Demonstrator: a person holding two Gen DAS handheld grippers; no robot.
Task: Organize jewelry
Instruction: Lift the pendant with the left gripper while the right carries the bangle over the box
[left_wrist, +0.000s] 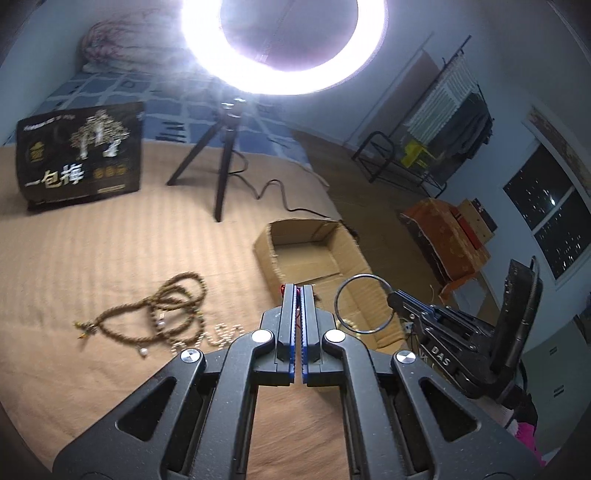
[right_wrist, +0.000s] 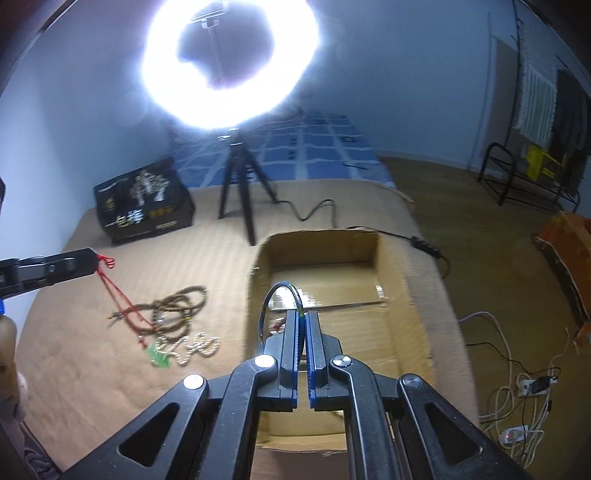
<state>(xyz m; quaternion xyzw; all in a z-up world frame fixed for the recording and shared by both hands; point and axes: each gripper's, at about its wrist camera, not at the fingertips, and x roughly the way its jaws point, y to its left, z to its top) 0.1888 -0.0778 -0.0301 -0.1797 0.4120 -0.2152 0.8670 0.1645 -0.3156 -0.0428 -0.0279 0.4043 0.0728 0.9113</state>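
My left gripper (left_wrist: 299, 290) is shut on a red cord necklace (right_wrist: 110, 295); in the right wrist view the gripper (right_wrist: 90, 263) holds it aloft, its green pendant (right_wrist: 159, 357) hanging low over the bed. My right gripper (right_wrist: 303, 315) is shut on a thin metal bangle (right_wrist: 267, 306), also seen from the left (left_wrist: 360, 304), held over the open cardboard box (right_wrist: 402, 295). Brown bead strands (left_wrist: 173, 310) and a pearl strand (right_wrist: 197, 347) lie on the tan bedspread (left_wrist: 110, 251).
A ring light on a black tripod (left_wrist: 225, 155) stands behind the box (left_wrist: 266, 254), its cable (right_wrist: 317, 210) trailing right. A black printed bag (left_wrist: 79, 155) stands at the back left. Bed edge and floor with cables (right_wrist: 517, 369) lie to the right.
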